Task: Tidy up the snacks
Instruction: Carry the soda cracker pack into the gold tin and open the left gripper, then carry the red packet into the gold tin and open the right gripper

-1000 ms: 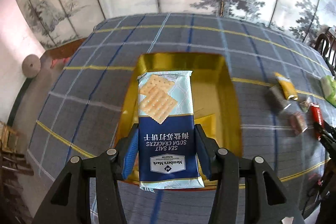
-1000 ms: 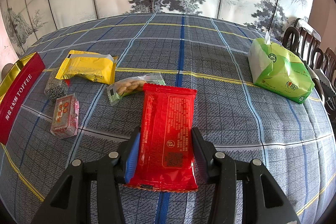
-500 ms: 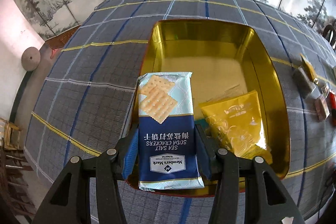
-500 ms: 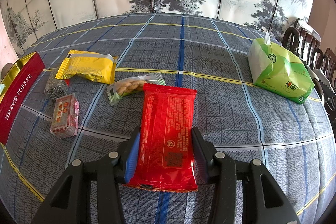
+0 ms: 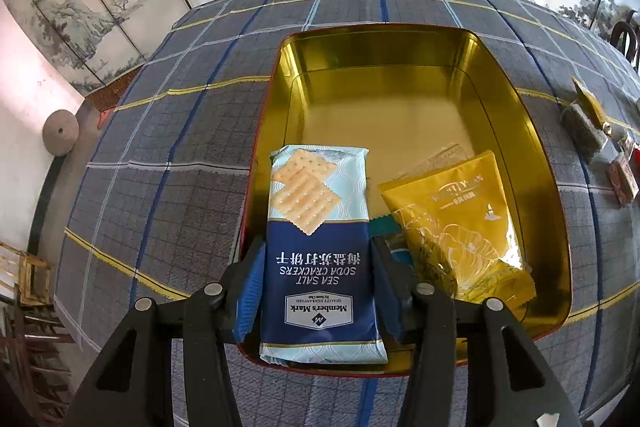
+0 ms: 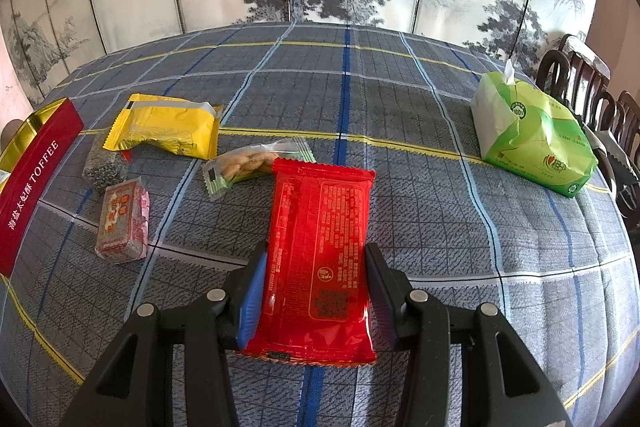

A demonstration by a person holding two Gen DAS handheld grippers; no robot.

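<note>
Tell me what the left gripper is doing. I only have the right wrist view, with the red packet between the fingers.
Observer: The left gripper has a soda cracker pack between its fingers, over the near left corner of an open gold tin. Its jaws are opening.
Operator: Is anything in the tin already?
Observer: Yes. A gold pouch lies on the tin floor beside the crackers, with a teal wrapper showing at its edge.
Operator: Is there room left?
Observer: The far half of the tin shows bare gold floor.
</note>
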